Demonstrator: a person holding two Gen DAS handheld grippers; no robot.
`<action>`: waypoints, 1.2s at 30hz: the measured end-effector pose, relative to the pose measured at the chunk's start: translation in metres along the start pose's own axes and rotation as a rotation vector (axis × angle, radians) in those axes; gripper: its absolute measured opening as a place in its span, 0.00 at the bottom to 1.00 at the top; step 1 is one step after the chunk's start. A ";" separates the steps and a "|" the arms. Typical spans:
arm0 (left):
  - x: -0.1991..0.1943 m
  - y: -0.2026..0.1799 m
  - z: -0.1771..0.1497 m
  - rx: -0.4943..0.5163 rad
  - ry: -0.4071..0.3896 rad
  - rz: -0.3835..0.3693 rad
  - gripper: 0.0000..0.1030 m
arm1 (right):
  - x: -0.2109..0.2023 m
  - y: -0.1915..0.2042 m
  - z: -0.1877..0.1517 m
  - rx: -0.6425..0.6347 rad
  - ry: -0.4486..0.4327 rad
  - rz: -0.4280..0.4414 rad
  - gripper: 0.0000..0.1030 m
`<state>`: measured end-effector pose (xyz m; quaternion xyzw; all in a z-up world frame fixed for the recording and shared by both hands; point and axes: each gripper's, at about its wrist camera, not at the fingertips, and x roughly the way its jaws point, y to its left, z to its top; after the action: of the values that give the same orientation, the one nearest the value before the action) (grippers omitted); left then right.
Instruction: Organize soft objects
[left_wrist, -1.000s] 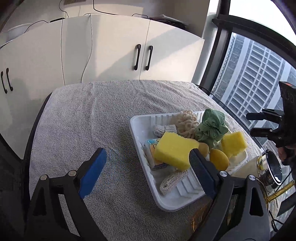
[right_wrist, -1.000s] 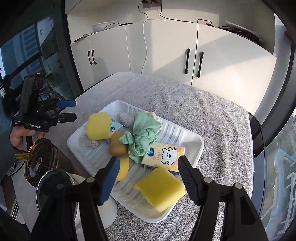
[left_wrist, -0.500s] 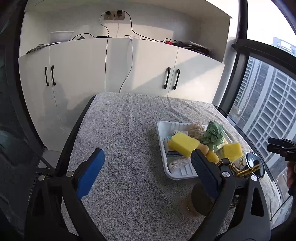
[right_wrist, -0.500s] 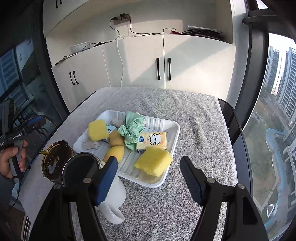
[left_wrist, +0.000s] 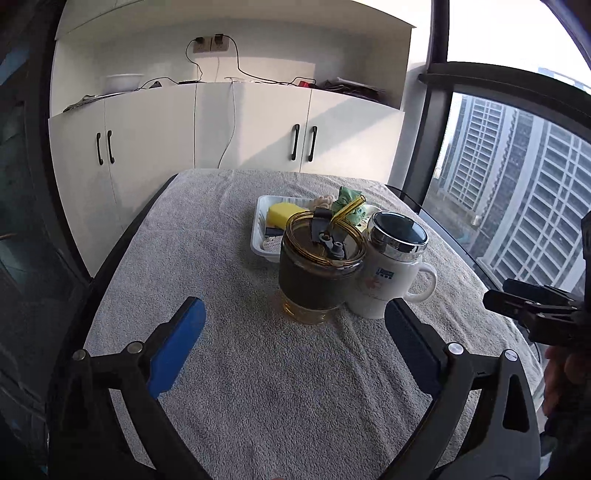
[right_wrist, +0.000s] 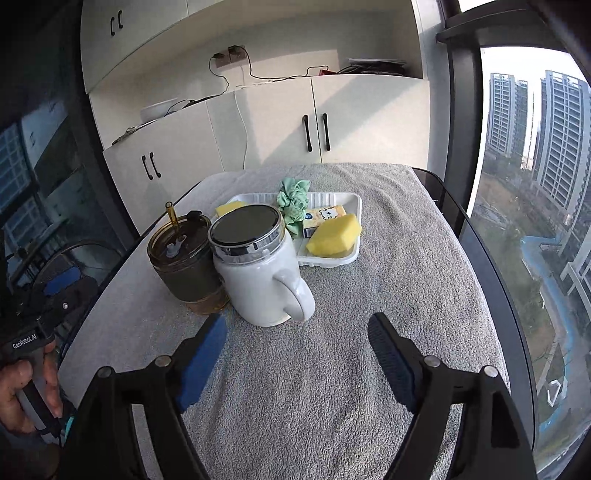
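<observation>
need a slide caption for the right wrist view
Open right tool hovers over the towel-covered table, facing a lidded white mug, amber tumbler and tray of soft items.

amber glass tumbler (right_wrist: 184, 260) with straw standing on grey-towelled counter (right_wrist: 332, 369) | white lidded mug (right_wrist: 258, 280) touching its side, handle facing camera | white cabinets (left_wrist: 236, 125) standing behind | cables (right_wrist: 236, 74) trailing from wall socket | high-rise buildings (left_wrist: 517, 184) showing through window
</observation>
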<state>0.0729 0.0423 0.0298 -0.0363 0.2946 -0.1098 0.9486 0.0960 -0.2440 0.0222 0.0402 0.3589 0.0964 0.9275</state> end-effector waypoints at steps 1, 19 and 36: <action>-0.004 -0.004 -0.004 -0.003 -0.002 -0.001 0.96 | -0.003 0.003 -0.005 0.009 0.000 -0.005 0.80; -0.034 -0.053 -0.026 0.041 -0.014 0.163 0.99 | -0.050 0.047 -0.040 -0.039 -0.085 -0.113 0.87; -0.010 -0.045 -0.023 0.032 0.046 0.259 1.00 | -0.046 0.037 -0.037 -0.019 -0.067 -0.134 0.89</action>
<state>0.0432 0.0007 0.0227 0.0196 0.3168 0.0079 0.9482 0.0324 -0.2168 0.0302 0.0103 0.3285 0.0361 0.9438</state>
